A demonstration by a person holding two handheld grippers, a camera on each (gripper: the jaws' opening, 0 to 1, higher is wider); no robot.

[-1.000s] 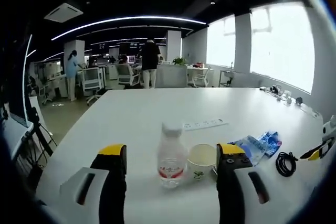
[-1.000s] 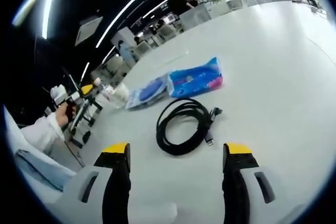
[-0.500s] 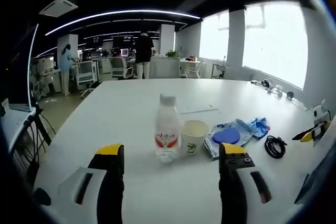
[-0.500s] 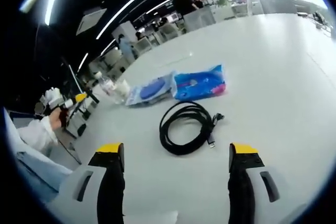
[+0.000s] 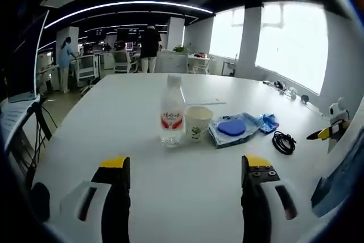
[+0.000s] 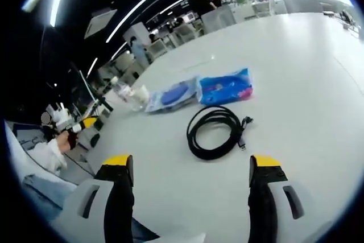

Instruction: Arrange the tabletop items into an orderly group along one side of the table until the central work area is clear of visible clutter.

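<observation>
The left gripper [image 5: 181,174] had pulled back, jaws apart and empty, over the white worktop [image 5: 114,118] in an open-plan office. The upright clear plastic bottle [image 5: 172,110] stood beside the paper cup [image 5: 198,123].

The right gripper [image 6: 190,169] hung open before the coiled black cable [image 6: 216,132], its plug end pointing right; blue packets [image 6: 223,87] lay beyond.
</observation>
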